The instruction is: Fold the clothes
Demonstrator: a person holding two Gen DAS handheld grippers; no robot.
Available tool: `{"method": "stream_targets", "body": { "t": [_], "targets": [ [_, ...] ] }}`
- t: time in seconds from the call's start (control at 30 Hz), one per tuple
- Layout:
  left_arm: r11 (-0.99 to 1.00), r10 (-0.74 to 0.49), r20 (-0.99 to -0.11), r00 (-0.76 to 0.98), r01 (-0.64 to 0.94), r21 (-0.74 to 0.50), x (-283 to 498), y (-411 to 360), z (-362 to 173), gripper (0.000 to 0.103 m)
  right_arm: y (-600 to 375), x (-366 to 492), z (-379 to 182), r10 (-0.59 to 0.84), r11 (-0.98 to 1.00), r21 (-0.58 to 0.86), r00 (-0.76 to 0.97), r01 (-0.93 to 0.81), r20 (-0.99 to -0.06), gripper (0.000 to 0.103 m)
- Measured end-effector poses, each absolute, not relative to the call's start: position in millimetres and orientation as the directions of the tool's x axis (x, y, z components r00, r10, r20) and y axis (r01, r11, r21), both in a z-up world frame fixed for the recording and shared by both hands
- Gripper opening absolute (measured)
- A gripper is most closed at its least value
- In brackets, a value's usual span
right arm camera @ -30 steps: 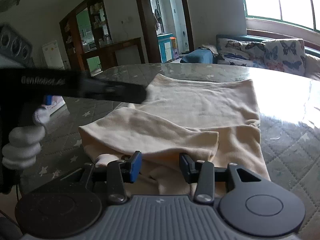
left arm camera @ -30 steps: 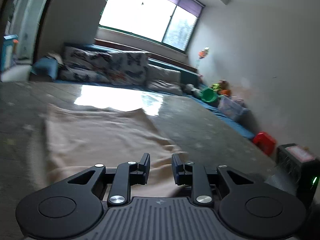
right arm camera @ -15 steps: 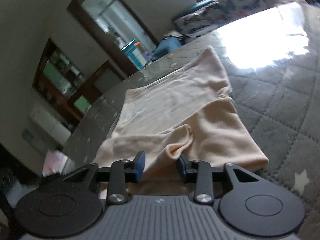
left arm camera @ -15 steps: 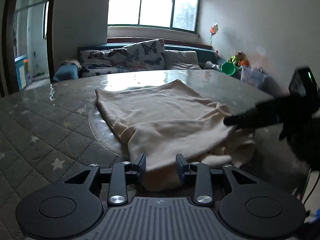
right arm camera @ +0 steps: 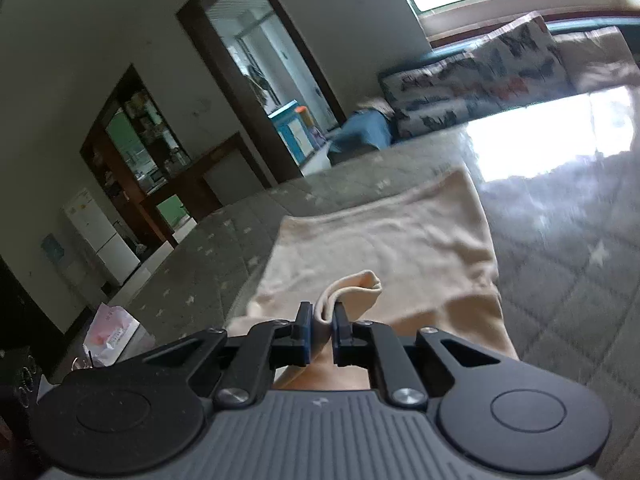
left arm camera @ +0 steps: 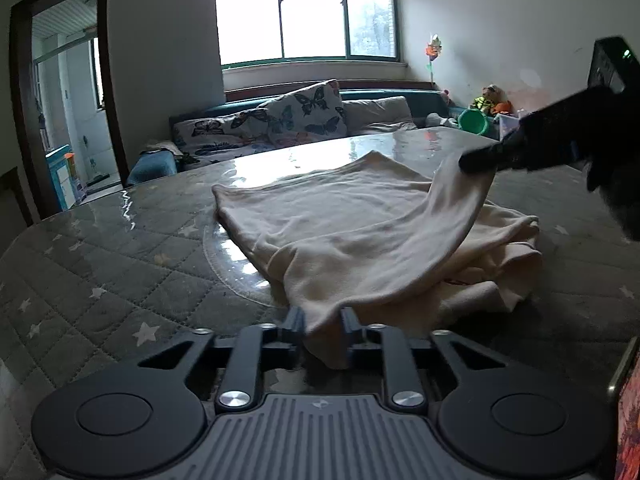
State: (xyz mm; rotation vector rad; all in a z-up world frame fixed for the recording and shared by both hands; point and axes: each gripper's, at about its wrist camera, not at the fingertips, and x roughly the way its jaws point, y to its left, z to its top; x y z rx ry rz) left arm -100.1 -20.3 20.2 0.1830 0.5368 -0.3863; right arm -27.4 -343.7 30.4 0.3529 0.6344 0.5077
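A cream garment [left arm camera: 360, 232] lies partly folded on the quilted grey table [left arm camera: 100, 272]. My left gripper [left arm camera: 322, 330] is shut on the garment's near edge, with cloth bunched between the fingers. My right gripper [right arm camera: 322, 330] is shut on another fold of the same garment [right arm camera: 380, 248] and holds it lifted. In the left wrist view the right gripper [left arm camera: 480, 158] shows as a dark shape at the right, raising a flap of cloth above the table.
A sofa with butterfly cushions [left arm camera: 296, 116] stands behind the table under a bright window. Toys and a green bucket [left arm camera: 472, 120] sit at the back right. A doorway [right arm camera: 256, 80] and a wooden cabinet [right arm camera: 144, 148] are at the left. A pink bag [right arm camera: 110, 334] sits at the table's left.
Both grippers closed on the garment's edge. The right gripper lifted its fold up off the table, and both views swung round.
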Motion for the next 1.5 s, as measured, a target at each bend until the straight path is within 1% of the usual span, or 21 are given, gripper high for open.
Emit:
{"method": "stream_targets", "body": {
  "t": [0.1,0.27,0.33,0.4,0.5,0.53,0.57,0.6,0.67,0.7,0.73,0.83,0.9,0.97,1.03,1.13,1.27,1.33,1.4,1.5],
  "targets": [
    [0.918,-0.299,-0.511,0.806,0.390,0.077,-106,-17,24,0.008,-341,-30,42,0.547,0.826,0.427,0.707,-0.369,-0.449,0.008],
    [0.913,-0.303,-0.488,0.819,0.397,0.099,-119,-16,29,0.007,-339,-39,56,0.536,0.838,0.364,0.734,-0.406,-0.417,0.008],
    [0.906,-0.307,-0.505,0.807,0.410,0.106,-120,-18,25,0.007,-340,-39,48,0.512,0.856,0.338,0.733,-0.391,-0.447,0.008],
    [0.901,-0.307,-0.529,0.791,0.421,0.106,-118,-19,20,0.008,-340,-37,34,0.483,0.875,0.314,0.720,-0.369,-0.499,0.008],
    [0.895,-0.315,-0.554,0.771,0.436,0.098,-117,-17,18,0.011,-340,-35,14,0.440,0.898,0.272,0.701,-0.346,-0.561,0.014],
    [0.892,-0.319,-0.562,0.763,0.442,0.094,-116,-17,19,0.011,-340,-35,11,0.431,0.902,0.263,0.696,-0.342,-0.574,0.015],
    [0.889,-0.323,-0.574,0.752,0.449,0.088,-115,-15,20,0.015,-340,-34,9,0.425,0.905,0.254,0.693,-0.341,-0.582,0.015],
    [0.887,-0.326,-0.585,0.743,0.455,0.082,-113,-13,22,0.016,-341,-35,10,0.420,0.907,0.247,0.694,-0.341,-0.585,0.016],
    [0.885,-0.336,-0.591,0.733,0.460,0.067,-110,-5,29,0.016,-342,-38,14,0.401,0.915,0.214,0.708,-0.342,-0.581,0.023],
    [0.887,-0.340,-0.588,0.734,0.457,0.058,-108,-1,35,0.016,-341,-40,18,0.384,0.921,0.187,0.722,-0.341,-0.576,0.029],
    [0.890,-0.347,-0.580,0.737,0.454,0.045,-106,3,40,0.016,-340,-41,22,0.368,0.926,0.159,0.736,-0.341,-0.568,0.031],
    [0.899,-0.386,-0.534,0.752,0.437,-0.035,-93,11,59,0.016,-336,-46,33,0.349,0.930,0.098,0.768,-0.354,-0.537,0.032],
    [0.895,-0.416,-0.509,0.753,0.438,-0.083,-81,8,67,0.016,-330,-43,34,0.371,0.920,0.102,0.760,-0.377,-0.533,0.032],
    [0.887,-0.439,-0.496,0.749,0.450,-0.105,-65,1,68,0.015,-322,-40,32,0.397,0.907,0.109,0.743,-0.406,-0.538,0.032],
    [0.880,-0.452,-0.508,0.733,0.461,-0.117,-48,-9,61,0.015,-311,-36,26,0.423,0.892,0.113,0.723,-0.437,-0.547,0.032],
    [0.874,-0.459,-0.548,0.700,0.465,-0.138,-27,-17,43,0.015,-297,-30,17,0.455,0.871,0.124,0.685,-0.475,-0.569,0.031],
    [0.891,-0.422,-0.591,0.688,0.434,-0.131,-19,-13,26,0.015,-291,-24,4,0.453,0.862,0.108,0.655,-0.496,-0.605,0.031],
    [0.900,-0.411,-0.594,0.692,0.413,-0.141,-20,-4,21,0.014,-295,-19,-4,0.433,0.870,0.102,0.648,-0.483,-0.626,0.030],
    [0.911,-0.391,-0.594,0.703,0.389,-0.139,-22,4,20,0.014,-301,-18,-8,0.430,0.873,0.107,0.649,-0.475,-0.628,0.025],
    [0.921,-0.373,-0.593,0.714,0.362,-0.143,-23,11,24,0.014,-306,-21,-4,0.420,0.880,0.097,0.665,-0.465,-0.618,0.025]
  ]
}}
